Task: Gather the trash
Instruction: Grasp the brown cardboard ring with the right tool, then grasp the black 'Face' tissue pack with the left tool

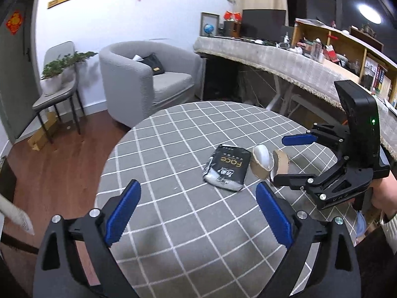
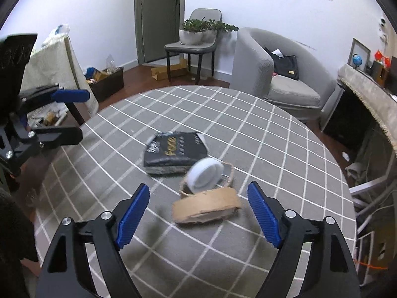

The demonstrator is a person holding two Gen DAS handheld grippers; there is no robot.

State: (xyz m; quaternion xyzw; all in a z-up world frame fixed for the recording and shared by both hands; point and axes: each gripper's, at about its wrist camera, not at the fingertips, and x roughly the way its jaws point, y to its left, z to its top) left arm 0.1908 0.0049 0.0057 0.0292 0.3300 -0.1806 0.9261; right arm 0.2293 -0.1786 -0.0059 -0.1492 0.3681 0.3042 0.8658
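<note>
Spread wide, the right hand-held gripper (image 2: 198,213) hovers over torn cardboard rings (image 2: 207,207) beside a black packet (image 2: 175,152) at twelve o'clock on the checked worktop (image 2: 285,149), the left hand-held gripper (image 1: 196,213) equally open; approach under way, next likely lowering and pinching.

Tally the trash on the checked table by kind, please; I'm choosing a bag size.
Black tissue pack: 1
Brown cardboard rings: 2
White tape roll: 1
Total: 4
</note>
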